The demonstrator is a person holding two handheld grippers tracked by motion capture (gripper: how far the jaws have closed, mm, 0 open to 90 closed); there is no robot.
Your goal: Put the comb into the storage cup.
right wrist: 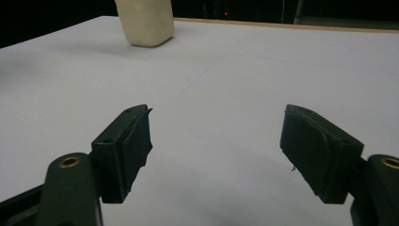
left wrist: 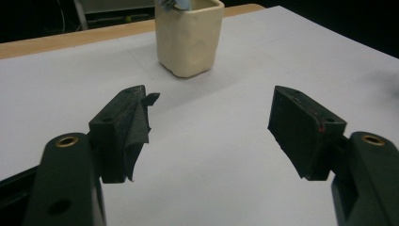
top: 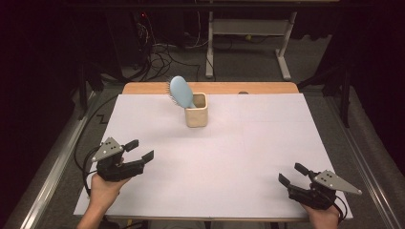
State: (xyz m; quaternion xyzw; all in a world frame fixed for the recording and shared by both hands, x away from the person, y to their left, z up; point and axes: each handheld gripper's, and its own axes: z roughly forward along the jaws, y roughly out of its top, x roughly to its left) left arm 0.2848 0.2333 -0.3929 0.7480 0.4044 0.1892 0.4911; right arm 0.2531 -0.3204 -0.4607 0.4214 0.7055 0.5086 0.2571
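With both tongs spread and empty, the left tongs and right tongs low over the tabletop, we judge the approach step pending: next, reach the hairbrush in the cup.

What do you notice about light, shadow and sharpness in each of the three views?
High view: the white table is evenly lit, the surroundings fall to near black, and the brush and cup look slightly soft. Left gripper view: the cup throws a faint shadow, and the open tongs are dark but sharp. Right gripper view: the table has a mild sheen and the cup is blurry.
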